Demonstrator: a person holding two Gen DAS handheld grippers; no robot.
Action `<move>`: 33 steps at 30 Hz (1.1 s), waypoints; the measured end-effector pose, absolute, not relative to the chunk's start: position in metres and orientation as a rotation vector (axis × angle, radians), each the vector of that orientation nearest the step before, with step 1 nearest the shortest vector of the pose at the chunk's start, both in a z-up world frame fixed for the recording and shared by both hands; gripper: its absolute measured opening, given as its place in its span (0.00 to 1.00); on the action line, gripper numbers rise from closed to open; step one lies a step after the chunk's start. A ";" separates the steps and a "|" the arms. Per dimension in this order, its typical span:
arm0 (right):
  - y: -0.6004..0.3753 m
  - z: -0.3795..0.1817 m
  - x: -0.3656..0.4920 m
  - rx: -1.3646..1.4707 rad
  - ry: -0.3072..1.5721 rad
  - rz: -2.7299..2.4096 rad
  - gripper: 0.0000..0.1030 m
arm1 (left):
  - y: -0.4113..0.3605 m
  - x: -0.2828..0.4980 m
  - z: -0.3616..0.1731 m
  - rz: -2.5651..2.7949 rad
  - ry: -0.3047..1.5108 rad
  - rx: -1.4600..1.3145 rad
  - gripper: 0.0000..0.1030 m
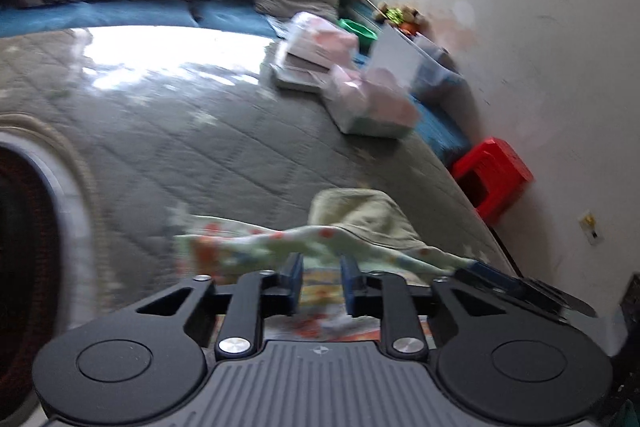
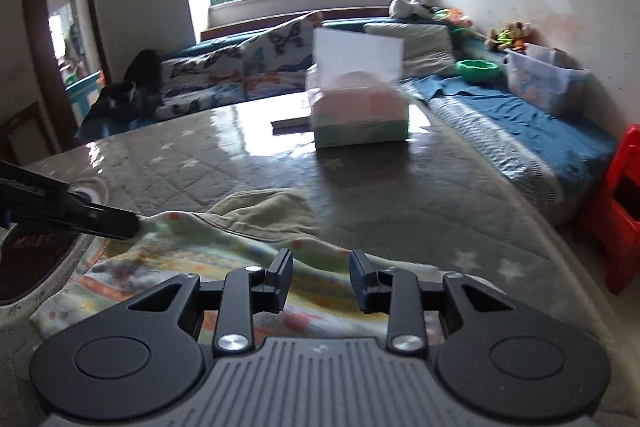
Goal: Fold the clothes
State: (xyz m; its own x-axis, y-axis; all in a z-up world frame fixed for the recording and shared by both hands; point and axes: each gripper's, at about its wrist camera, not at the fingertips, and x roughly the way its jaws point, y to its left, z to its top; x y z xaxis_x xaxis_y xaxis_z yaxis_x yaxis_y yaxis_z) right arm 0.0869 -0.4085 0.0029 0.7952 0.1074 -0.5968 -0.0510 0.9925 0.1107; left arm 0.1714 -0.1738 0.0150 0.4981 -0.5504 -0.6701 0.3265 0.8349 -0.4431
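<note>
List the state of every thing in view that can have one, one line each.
Left gripper: jaws open over the cloth.
Right gripper: jaws open over the cloth.
Pale green printed garment: crumpled, unfolded on the grey quilted mattress.
Clear plastic storage bag: upright, flap raised.

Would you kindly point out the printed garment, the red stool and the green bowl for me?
Garment (image 2: 168,259): right wrist view, on its printed fabric, left of the claw.
Red stool (image 1: 494,169): left wrist view, on its top.
Green bowl (image 2: 478,70): right wrist view, on its rim.
</note>
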 end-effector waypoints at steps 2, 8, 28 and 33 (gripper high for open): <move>-0.404 0.000 0.094 0.084 0.660 0.097 0.30 | -0.182 0.178 0.010 -0.552 0.916 -0.270 0.19; -0.402 -0.013 0.111 0.082 0.695 0.095 0.30 | -0.194 0.197 -0.007 -0.546 0.954 -0.274 0.19; -0.371 0.001 0.052 0.015 0.666 0.157 0.48 | -0.201 0.134 0.000 -0.619 0.905 -0.176 0.29; -0.368 0.000 0.033 0.003 0.662 0.150 0.54 | -0.199 0.119 -0.003 -0.621 0.892 -0.159 0.37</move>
